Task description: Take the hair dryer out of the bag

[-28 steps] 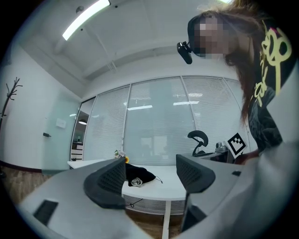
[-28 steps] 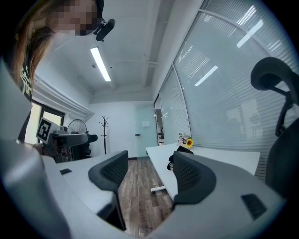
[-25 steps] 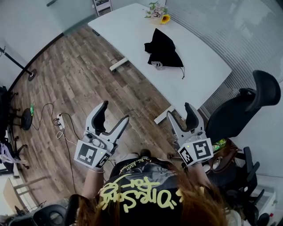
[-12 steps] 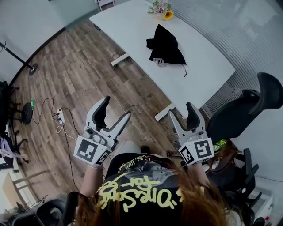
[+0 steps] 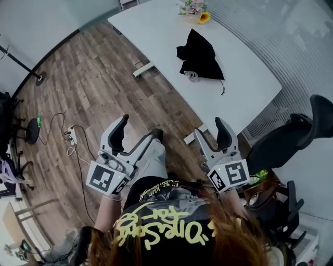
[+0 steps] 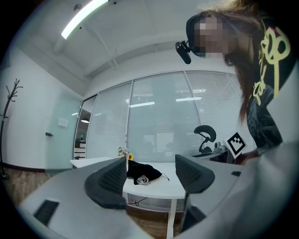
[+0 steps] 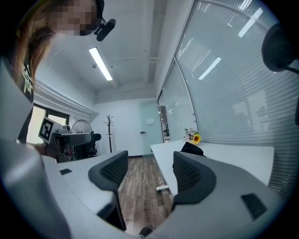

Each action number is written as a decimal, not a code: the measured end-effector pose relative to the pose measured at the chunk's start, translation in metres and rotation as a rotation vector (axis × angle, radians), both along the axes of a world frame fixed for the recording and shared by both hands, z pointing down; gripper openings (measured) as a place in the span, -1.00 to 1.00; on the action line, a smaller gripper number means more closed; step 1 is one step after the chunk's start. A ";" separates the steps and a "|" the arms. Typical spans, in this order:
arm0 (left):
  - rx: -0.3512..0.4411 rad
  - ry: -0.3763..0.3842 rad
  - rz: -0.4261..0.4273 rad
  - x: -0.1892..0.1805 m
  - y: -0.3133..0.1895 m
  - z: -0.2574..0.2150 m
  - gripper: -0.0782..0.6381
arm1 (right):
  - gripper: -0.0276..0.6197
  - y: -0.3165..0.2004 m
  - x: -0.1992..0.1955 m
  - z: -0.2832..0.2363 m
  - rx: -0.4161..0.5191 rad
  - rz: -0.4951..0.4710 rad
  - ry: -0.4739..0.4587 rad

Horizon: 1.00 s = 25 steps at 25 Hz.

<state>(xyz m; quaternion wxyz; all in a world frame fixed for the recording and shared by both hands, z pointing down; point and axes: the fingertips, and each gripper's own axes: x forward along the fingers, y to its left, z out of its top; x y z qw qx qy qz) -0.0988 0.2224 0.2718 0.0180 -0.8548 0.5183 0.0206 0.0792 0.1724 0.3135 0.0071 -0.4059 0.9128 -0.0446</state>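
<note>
A black drawstring bag (image 5: 200,54) lies slumped on the white table (image 5: 156,26), with something pale grey (image 5: 191,75) showing at its near edge. No hair dryer shows clearly. Both grippers are held level in the air, well short of the table. My left gripper (image 5: 139,127) is open and empty; in the left gripper view the bag (image 6: 140,170) appears far off between its pads (image 6: 110,182). My right gripper (image 5: 210,130) is also open and empty; in the right gripper view its right pad (image 7: 189,175) hides most of the bag (image 7: 191,148).
A vase of flowers (image 5: 196,10) stands at the table's far end. A black office chair (image 5: 296,140) is at the right, next to my right gripper. Cables and a power strip (image 5: 72,143) lie on the wooden floor at the left. The person's leg (image 5: 151,156) shows between the grippers.
The person has stepped toward the table: a grey-trousered leg has swung into view between the grippers. Both grippers have drifted forward, still open and empty.
</note>
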 end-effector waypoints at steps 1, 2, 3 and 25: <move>0.002 0.001 0.005 -0.001 -0.005 0.001 0.10 | -0.03 -0.004 -0.001 -0.001 0.010 0.005 0.004; 0.003 0.002 0.010 -0.003 -0.012 0.002 0.10 | -0.03 -0.009 -0.002 -0.002 0.018 0.011 0.008; 0.003 0.004 0.017 -0.004 -0.018 0.003 0.10 | -0.03 -0.015 -0.002 -0.003 0.023 0.019 0.011; -0.018 0.007 0.188 -0.040 -0.239 0.007 0.10 | -0.03 -0.205 -0.009 0.006 0.021 0.250 0.059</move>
